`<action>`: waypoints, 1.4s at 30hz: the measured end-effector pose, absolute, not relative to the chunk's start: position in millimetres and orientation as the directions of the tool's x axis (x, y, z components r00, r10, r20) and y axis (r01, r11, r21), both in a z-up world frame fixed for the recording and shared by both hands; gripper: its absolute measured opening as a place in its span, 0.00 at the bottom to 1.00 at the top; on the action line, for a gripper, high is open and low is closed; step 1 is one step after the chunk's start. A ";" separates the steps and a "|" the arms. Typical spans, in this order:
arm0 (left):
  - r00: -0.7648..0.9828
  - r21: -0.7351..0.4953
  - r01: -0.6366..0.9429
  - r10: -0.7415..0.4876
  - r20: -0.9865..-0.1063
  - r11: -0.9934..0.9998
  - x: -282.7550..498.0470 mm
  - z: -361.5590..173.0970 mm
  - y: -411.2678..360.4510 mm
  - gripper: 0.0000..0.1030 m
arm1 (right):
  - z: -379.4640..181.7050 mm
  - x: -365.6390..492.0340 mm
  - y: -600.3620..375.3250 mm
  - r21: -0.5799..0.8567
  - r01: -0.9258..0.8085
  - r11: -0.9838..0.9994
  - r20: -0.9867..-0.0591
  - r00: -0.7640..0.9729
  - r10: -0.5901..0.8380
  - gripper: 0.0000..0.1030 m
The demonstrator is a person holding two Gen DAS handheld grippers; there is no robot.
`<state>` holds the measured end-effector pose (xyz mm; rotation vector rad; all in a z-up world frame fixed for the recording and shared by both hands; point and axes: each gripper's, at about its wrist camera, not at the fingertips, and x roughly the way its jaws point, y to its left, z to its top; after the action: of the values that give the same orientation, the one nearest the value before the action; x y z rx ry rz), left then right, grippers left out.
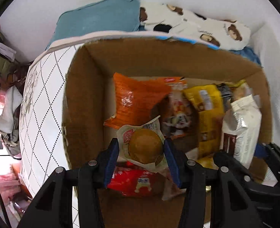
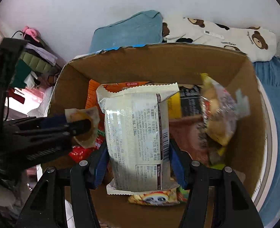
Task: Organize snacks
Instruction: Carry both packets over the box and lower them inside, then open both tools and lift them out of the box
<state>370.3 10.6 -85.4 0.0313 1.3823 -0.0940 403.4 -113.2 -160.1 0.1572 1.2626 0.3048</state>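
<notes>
A brown cardboard box [image 1: 83,102] holds several snack packs. My left gripper [image 1: 142,150] is shut on a wrapped round bun [image 1: 145,148] and holds it over the box, above a red pack [image 1: 132,184]. My right gripper [image 2: 138,157] is shut on a white snack pack [image 2: 136,133] and holds it inside the box [image 2: 240,133]. The right gripper and its white pack [image 1: 242,129] show at the right of the left wrist view. The left gripper with the bun [image 2: 83,123] shows at the left of the right wrist view. A clear bag of snacks [image 2: 218,112] is blurred at the right.
In the box lie an orange bag [image 1: 136,98], a yellow pack [image 1: 208,110] and a cat-print pack [image 2: 157,199]. The box stands on a bed beside a white quilted mattress edge [image 1: 43,102]. A blue pillow [image 1: 102,17] and a bear-print cloth [image 2: 235,36] lie behind it.
</notes>
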 end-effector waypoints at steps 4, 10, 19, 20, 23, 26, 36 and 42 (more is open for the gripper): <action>0.133 -0.043 0.067 -0.051 -0.990 0.997 374.5 -96.5 14.2 0.47 | -172.1 418.5 -108.8 0.291 -0.100 0.951 -0.925 0.224 0.307 0.68; 0.126 -0.045 0.013 -0.046 -0.991 0.999 373.7 -96.0 24.5 0.82 | -171.3 422.3 -113.5 0.202 -0.078 0.976 -0.954 0.211 0.214 0.96; 0.157 -0.027 0.044 -0.033 -0.987 0.999 357.2 -88.0 9.0 0.98 | -161.7 399.7 -133.0 0.105 -0.066 0.992 -0.972 0.202 0.116 0.97; 0.160 -0.032 0.045 -0.039 -0.986 0.998 356.1 -88.1 8.2 0.98 | -162.6 397.7 -135.7 0.098 -0.059 0.993 -0.974 0.199 0.108 0.97; 0.170 -0.043 0.049 -0.050 -0.984 0.998 349.8 -87.2 5.8 0.98 | -164.4 390.8 -145.1 0.093 -0.044 0.995 -0.975 0.200 0.099 0.97; 0.186 -0.042 0.049 -0.050 -0.981 0.998 344.3 -84.0 4.0 0.98 | -163.2 385.0 -151.8 0.080 -0.035 0.996 -0.975 0.204 0.085 0.97; 0.266 -0.049 0.040 -0.057 -0.962 0.998 320.1 -58.9 0.1 0.98 | -141.1 361.1 -169.0 0.077 -0.010 0.997 -0.960 0.270 0.077 0.98; 0.390 -0.018 0.041 -0.032 -0.920 0.999 286.8 -26.6 0.5 0.98 | -107.4 328.3 -173.1 0.057 -0.017 0.998 -0.927 0.369 0.060 0.98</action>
<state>286.8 0.5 -26.6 0.0081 1.1688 -0.0464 328.3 -173.1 -107.4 0.0402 1.1916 0.0491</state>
